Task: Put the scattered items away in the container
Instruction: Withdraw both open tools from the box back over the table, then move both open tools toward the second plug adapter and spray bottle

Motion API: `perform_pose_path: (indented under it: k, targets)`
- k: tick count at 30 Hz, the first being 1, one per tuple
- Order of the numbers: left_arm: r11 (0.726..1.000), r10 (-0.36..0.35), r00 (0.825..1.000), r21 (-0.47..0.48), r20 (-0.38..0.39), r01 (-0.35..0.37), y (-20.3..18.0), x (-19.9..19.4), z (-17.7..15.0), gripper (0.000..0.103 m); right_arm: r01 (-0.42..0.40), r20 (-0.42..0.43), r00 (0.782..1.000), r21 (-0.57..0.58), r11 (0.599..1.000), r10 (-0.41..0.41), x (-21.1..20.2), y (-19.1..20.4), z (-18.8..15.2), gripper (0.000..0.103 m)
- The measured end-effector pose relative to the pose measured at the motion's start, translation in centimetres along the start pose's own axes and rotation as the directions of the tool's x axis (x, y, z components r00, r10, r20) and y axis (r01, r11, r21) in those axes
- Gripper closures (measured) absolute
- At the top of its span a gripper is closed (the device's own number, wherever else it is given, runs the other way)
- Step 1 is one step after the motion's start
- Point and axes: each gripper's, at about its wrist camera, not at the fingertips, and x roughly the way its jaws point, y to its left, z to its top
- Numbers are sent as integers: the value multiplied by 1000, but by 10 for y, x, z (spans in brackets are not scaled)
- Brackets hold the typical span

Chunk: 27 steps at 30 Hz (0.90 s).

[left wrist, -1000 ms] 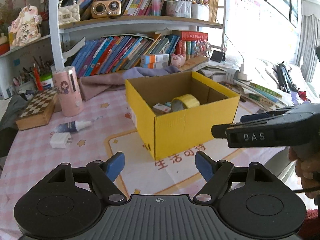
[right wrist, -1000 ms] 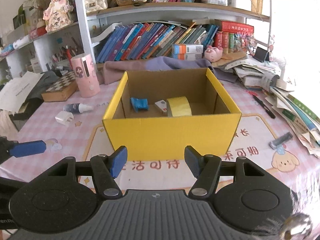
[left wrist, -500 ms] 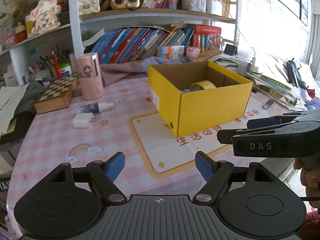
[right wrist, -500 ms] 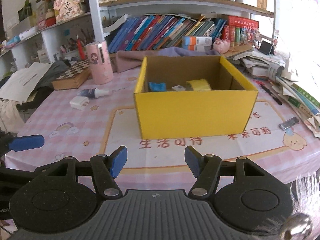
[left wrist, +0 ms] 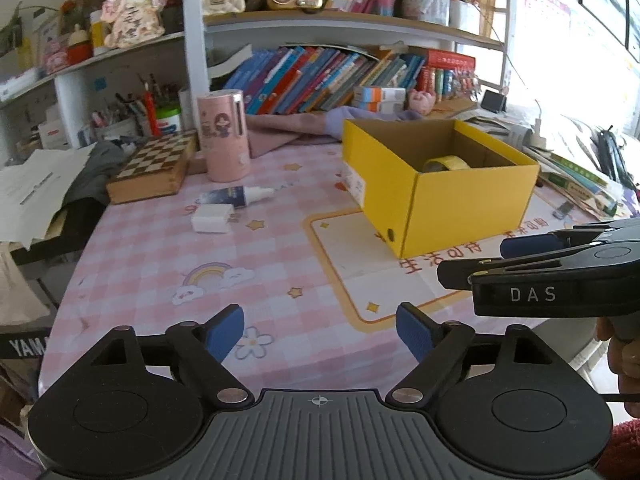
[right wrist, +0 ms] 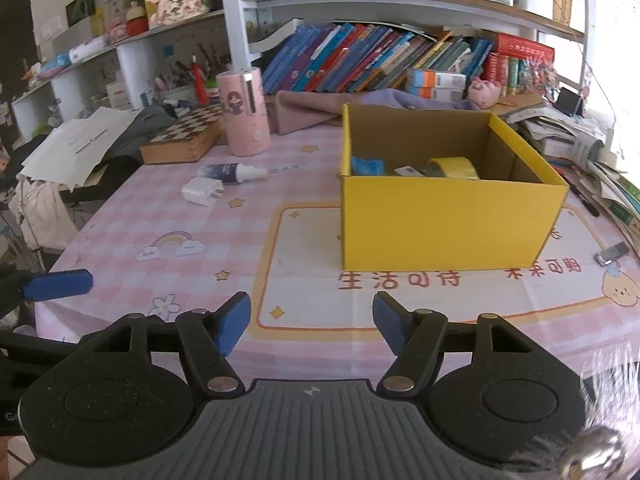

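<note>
Here, a round table under a pink checked cloth printed with stars and rainbows (right wrist: pixel 168 208) fills most of both views, backed by white shelves crammed with leaning books (right wrist: pixel 360 60). On the cloth stands an open yellow cardboard box with a brown inside (right wrist: pixel 448 224); it holds a roll of yellow tape (right wrist: pixel 456 168), a crumpled blue item (right wrist: pixel 366 166) and a small flat packet (right wrist: pixel 406 170).

To the left of the box, near the shelves, a wooden chessboard case (right wrist: pixel 184 136) lies flat with a tall pink cylindrical container bearing a cartoon girl (right wrist: pixel 242 114) upright just beside it. Both grippers hang over the near edge of the table, well apart from the box. The left gripper (left wrist: pixel 320 332) has its blue-padded jaws spread wide with nothing between them. The right gripper (right wrist: pixel 311 326) is likewise wide and empty; in the left wrist view its black body marked DAS reaches in from the right.

Still out on the cloth, between the chessboard case and the box, a small dark-blue bottle with a white nozzle (right wrist: pixel 232 171) lies on its side, and a white plug adapter (right wrist: pixel 202 192) sits just beside it. A small grey-and-black stick-shaped object (right wrist: pixel 610 253) lies on the cloth to the right of the box, near the table edge.
</note>
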Motion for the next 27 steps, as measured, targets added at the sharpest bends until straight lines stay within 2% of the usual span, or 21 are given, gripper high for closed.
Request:
perform_pose_path:
  k: [16,27]
  targets:
    - [995,60,998,-78,-23,-61,35,-8,-11,17,-71,-28,997,-88,994,69,13,44,8,37]
    - [992,81,996,-98,-33,-84,42,3,-10,17,-89,-45,995,-117,989,84,25,49,13,36]
